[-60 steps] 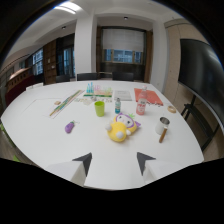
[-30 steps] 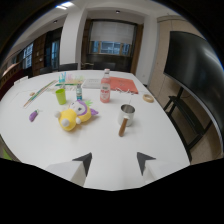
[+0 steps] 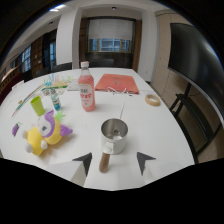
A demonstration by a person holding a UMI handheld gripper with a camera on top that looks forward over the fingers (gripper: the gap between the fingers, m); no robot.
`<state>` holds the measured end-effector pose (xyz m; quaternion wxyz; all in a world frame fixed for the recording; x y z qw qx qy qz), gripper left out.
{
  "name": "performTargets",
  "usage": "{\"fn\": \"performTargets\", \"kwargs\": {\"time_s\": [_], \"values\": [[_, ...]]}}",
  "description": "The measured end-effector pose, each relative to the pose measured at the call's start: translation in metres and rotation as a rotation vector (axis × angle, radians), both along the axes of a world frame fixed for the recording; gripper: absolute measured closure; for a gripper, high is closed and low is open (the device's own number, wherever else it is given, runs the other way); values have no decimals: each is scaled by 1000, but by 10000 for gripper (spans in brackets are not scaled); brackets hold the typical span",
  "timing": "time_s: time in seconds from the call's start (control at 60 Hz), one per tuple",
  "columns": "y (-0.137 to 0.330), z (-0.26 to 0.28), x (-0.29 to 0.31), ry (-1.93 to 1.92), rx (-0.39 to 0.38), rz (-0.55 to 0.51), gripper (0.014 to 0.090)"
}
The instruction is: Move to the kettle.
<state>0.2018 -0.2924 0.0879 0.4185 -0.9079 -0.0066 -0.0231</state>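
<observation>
While the gripper [image 3: 114, 162] hangs low over the white table [image 3: 165, 125], its two dark fingers stand apart with nothing pressed between them, so the tool is released and carrying nothing. The kettle [image 3: 114, 135], a small steel pot seen from above with its mouth open to the ceiling, sits just ahead of the fingertips, at twelve o'clock from the gap, and its brown handle [image 3: 104, 161] reaches back toward the gripper and lies in the gap, nearer the left finger; whether that finger touches it I cannot tell. From the kettle, a pink bottle [image 3: 86, 93] stands upright at about eleven o'clock, a yellow plush toy [image 3: 42, 135] lies at nine, a green cup [image 3: 37, 105] stands at ten beyond the toy, a roll of tape [image 3: 153, 99] rests at two, and an orange mat [image 3: 117, 82] lies flat at twelve, well beyond the bottle. A thin white cable [image 3: 123, 106] trails across the table between the mat and the kettle. As for the task, I judge the approach nearly complete: the gripper is lined up on the kettle and close to it. What seems left is only a last small advance, if any, since the task asks for arriving and not for grasping
</observation>
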Motion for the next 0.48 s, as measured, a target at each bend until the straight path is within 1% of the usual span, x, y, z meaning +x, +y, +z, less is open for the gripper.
{"fn": "performTargets", "kwargs": {"time_s": [0.25,0.483], "values": [[14,-4,3,12,-8,7,193],[14,-4,2,17,-17,4,196]]}}
